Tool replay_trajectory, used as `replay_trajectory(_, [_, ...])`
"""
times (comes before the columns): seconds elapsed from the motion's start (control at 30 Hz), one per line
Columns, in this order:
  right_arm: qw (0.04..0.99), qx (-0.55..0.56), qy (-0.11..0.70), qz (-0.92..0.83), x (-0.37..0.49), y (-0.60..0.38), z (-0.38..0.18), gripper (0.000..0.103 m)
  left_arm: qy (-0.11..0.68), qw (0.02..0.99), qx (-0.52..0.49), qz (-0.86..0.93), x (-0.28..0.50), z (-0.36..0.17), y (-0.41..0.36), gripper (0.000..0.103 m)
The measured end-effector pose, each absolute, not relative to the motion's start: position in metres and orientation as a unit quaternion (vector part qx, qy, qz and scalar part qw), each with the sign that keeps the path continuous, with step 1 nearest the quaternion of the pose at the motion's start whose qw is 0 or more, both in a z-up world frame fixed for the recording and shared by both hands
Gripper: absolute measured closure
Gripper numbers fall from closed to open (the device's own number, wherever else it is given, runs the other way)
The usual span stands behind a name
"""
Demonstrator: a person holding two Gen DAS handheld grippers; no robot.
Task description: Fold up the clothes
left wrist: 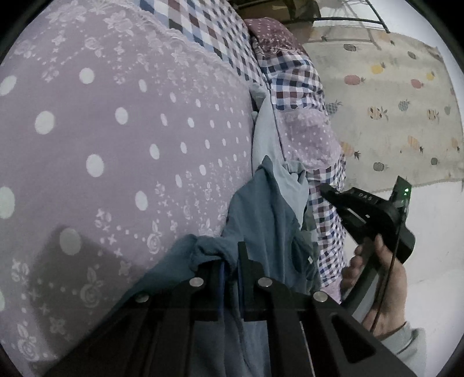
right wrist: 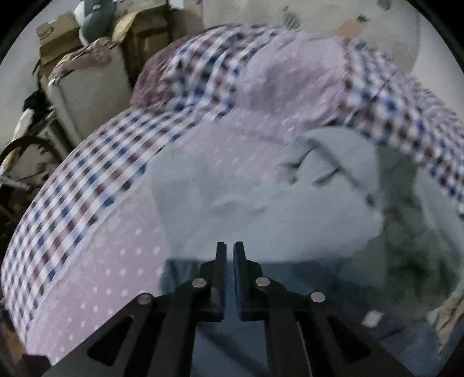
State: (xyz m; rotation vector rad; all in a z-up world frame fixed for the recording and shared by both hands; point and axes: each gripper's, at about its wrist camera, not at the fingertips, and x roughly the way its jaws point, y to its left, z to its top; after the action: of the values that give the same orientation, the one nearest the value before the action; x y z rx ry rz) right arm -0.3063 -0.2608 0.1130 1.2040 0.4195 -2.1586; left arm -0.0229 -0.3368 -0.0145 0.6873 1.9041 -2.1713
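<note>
**Blue garment pinched at the edge of a lilac-covered bed**

The left hand-held gripper [left wrist: 229, 261] has its black fingers drawn close together, clamped on a bunched fold of the soft blue-grey cotton garment [left wrist: 261, 208]. The cloth gathers into a wrinkled knot at the fingertips and runs away from them along the bed's right edge, its darker upper layer lying over a paler blue one.

The right hand-held gripper [right wrist: 229, 249] shows blue-padded fingers with only a thin slit between them; in its own view nothing sits in that slit, and the pale blue garment [right wrist: 261, 197] lies spread beneath and beyond the tips. In the left wrist view this same gripper [left wrist: 329, 190] appears at the right, held by a bare hand [left wrist: 377, 284] with a grey cuff, its tip close to the checked cloth hanging off the bed's side.

The bed is covered by a lilac spread with white dots and lace-like flowers [left wrist: 116, 130], bordered by a blue, maroon and white checked sheet [left wrist: 203, 26]. To the right, a cream rug printed with pineapples [left wrist: 391, 110] lies on the floor. Cardboard boxes [right wrist: 58, 32] stand at the far left of the right wrist view, which is motion-blurred.
</note>
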Motion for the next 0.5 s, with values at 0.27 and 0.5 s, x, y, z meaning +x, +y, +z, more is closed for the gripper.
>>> replay_trajectory(0.27, [0.349,0.452,0.272,-0.774,-0.270,-0.333,0.071,0.057,0.654,0.076,0.227,-0.717,-0.024,-0.017,-0.340,0.096])
replay_trajectory(0.5, [0.309,0.451,0.324,-0.772,-0.278,-0.347,0.033,0.098,0.641,0.071,0.228,-0.730,-0.029,-0.019,-0.339,0.097])
